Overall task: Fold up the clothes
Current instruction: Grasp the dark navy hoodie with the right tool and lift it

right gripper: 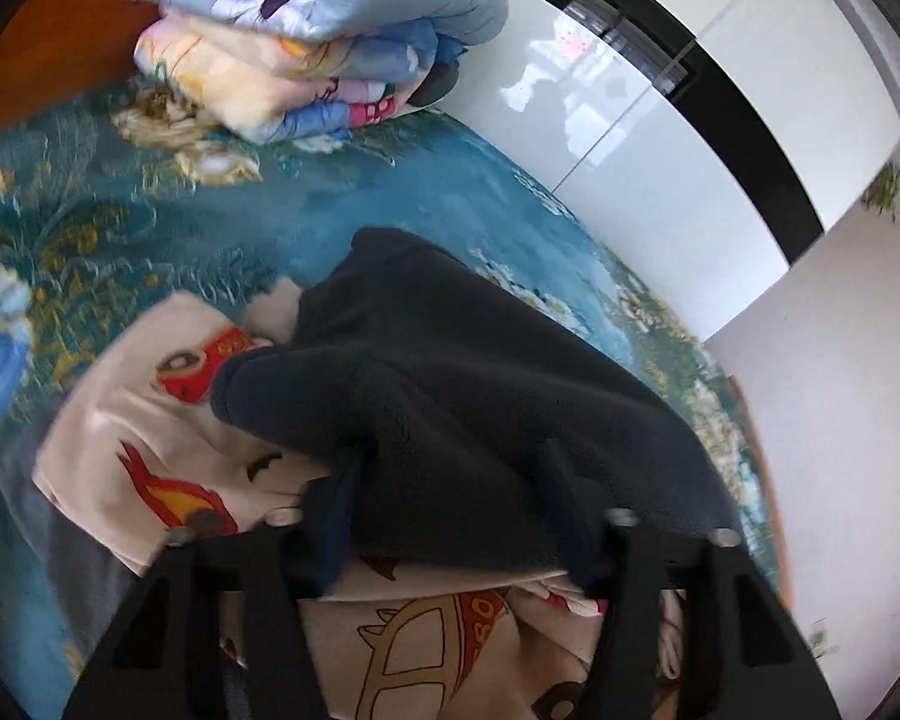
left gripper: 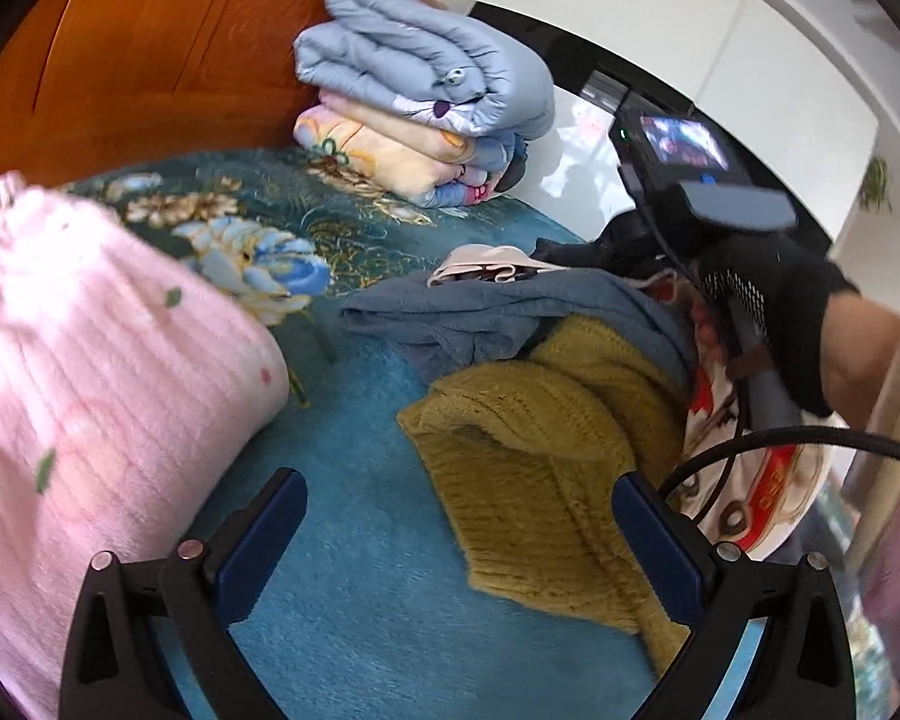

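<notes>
The dark fleece garment [right gripper: 450, 396] lies on the bed [right gripper: 390, 180], draped over my right hand-held gripper [right gripper: 450, 546], whose closure I cannot tell, while my left hand-held gripper [left gripper: 456, 546] hangs spread, empty, farther left.

Bright, even daylight in both views, soft shadows only; glossy white cabinet doors [right gripper: 618, 138] carry mirror-like glare patches. Heavy fisheye bending with black vignette at the corners of both views. Motion blur smears the pink ribbed knit garment [left gripper: 78, 372] in the left view, and the teal floral bedspread [right gripper: 78, 222] and cream car-print fabric [right gripper: 150, 420] in the right view.
</notes>
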Demonstrator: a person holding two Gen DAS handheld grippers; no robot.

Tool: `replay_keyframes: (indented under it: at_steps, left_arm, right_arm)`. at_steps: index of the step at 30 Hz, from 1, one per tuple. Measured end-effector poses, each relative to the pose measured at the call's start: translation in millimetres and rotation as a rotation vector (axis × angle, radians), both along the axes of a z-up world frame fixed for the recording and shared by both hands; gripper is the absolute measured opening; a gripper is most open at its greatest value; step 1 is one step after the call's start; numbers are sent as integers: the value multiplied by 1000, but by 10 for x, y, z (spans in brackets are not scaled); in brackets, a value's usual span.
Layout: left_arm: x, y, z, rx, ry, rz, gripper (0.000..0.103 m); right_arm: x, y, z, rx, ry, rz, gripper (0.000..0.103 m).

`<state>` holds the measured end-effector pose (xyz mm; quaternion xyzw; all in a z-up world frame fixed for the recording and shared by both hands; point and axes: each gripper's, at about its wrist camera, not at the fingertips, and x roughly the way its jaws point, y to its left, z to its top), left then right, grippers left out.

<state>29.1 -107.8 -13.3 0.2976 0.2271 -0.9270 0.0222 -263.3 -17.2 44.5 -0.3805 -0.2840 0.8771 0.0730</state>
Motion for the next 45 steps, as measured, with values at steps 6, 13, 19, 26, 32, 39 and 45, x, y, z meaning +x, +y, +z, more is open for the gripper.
replay_keyframes:
  at_steps: [6, 13, 19, 26, 32, 39, 45]
  left_arm:
    - [2, -33, 12, 95, 31, -69, 103]
    - [18, 279, 152, 51, 90, -169, 103]
    - [202, 769, 458, -71, 197, -288, 103]
    - [382, 1316, 466, -199, 173, -386, 103]
    - [330, 1382, 384, -222, 179, -370, 103]
    - [235, 1262, 192, -169, 156, -334, 103]
    - [214, 1123, 164, -83, 143, -327, 103]
  right_arm:
    - [205, 349, 630, -85, 178, -87, 14]
    - [868, 1254, 1572, -151, 380, -180, 8]
    - [1857, 1926, 2552, -107, 595, -205, 0]
    - [2472, 2275, 2713, -151, 499, -122, 0]
    - [2404, 2208, 1952, -194, 288, 4, 1]
    - [2022, 2045, 1100, -234, 156, 48, 55]
    - [1529, 2097, 884, -240, 183, -48, 55]
